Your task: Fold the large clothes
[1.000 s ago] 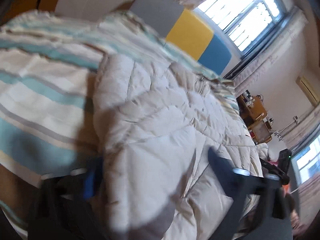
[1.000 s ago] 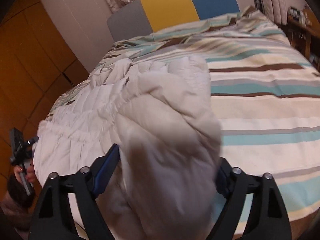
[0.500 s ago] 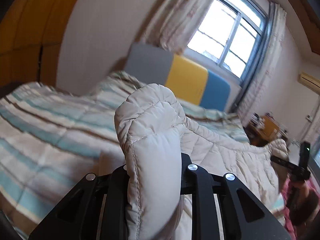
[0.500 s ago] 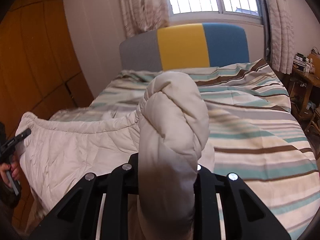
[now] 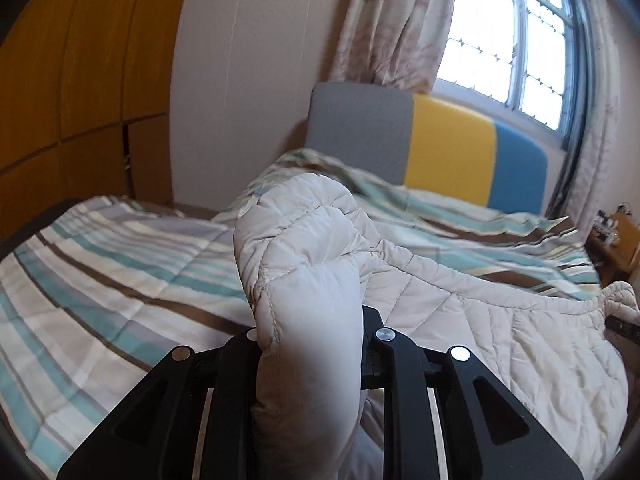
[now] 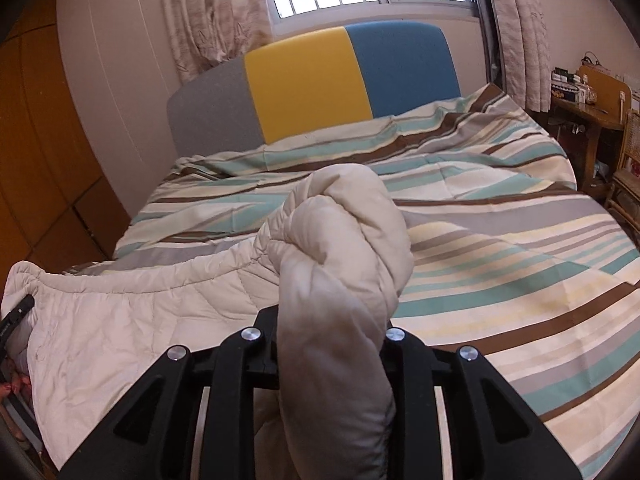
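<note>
A bed (image 6: 580, 264) with a striped cover (image 6: 500, 240) carries the cream quilted coat (image 6: 120, 320) spread across it.

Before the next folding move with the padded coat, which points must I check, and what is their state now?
1. Left gripper clamps a bunch of the beige quilted coat: ok.
2. Right gripper clamps another bunch: ok.
3. Coat edge between both grips hangs level, not twisted: ok.
4. Striped bedspread ahead is free for laying down: ok.
5. Lower coat part free of the bed edge: cannot tell.
</note>
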`<state>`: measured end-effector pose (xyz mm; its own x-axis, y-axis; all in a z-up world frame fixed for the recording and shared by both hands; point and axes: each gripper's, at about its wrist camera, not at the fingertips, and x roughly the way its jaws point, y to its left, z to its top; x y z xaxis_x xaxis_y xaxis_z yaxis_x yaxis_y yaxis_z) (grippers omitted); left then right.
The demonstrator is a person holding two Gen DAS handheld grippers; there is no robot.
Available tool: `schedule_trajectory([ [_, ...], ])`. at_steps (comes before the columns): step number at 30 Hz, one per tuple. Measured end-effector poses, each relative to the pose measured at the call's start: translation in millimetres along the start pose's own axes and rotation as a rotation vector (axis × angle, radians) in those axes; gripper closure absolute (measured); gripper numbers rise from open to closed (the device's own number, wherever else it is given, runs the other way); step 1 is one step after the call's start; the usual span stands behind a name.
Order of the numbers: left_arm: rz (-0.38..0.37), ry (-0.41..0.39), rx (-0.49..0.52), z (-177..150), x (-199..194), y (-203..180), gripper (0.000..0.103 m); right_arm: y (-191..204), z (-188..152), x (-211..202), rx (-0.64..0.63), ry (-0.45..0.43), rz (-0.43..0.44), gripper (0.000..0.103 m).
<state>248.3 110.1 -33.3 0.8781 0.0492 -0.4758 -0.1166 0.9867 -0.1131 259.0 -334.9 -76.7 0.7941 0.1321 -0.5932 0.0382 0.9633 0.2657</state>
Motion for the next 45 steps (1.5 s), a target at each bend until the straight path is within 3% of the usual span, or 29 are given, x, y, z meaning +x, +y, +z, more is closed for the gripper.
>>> schedule_trajectory([
  [10, 0.086, 0.109, 0.002, -33.0, 53.7, -1.5, 0.081, 4.3, -24.3, 55.8, -0.066, 0.037, -0.095, 0.064],
  [14, 0.101, 0.195, -0.001, -41.5, 75.5, -2.1, 0.077, 3.9, -29.4, 76.3, -0.072, 0.089, -0.121, 0.057],
  [19, 0.127, 0.225, 0.029, -47.3, 83.5, -7.6, 0.077, 1.9, -32.6, 91.9, -0.076, 0.154, -0.137, 0.051],
  [25, 0.138, 0.239, 0.041, -49.0, 85.2, -10.2, 0.076, 4.0, -34.6, 96.6, -0.086, 0.167, -0.163, 0.046],
  [31, 0.184, 0.261, 0.029, -43.7, 72.7, -9.9, 0.044, 2.6, -34.6, 96.3, -0.083, 0.167, -0.167, 0.042],
  [32, 0.187, 0.266, 0.019, -42.4, 66.4, -9.2, 0.044, 3.2, -34.8, 96.1, -0.085, 0.165, -0.170, 0.041],
  [34, 0.192, 0.255, -0.005, -39.5, 51.8, -10.4, 0.044, 3.8, -34.9, 96.2, -0.086, 0.164, -0.175, 0.041],
  [37, 0.285, 0.161, -0.059, -32.5, 14.4, -18.8, 0.044, 4.4, -34.9, 95.6, -0.086, 0.160, -0.180, 0.039],
  [40, 0.246, 0.067, -0.134, -26.0, -15.3, -37.6, 0.044, 4.0, -35.1, 94.3, -0.085, 0.156, -0.181, 0.038],
  [45, 0.173, 0.086, -0.012, -25.2, -4.0, -99.5, 0.044, 2.3, -35.4, 92.8, -0.078, 0.152, -0.179, 0.037],
])
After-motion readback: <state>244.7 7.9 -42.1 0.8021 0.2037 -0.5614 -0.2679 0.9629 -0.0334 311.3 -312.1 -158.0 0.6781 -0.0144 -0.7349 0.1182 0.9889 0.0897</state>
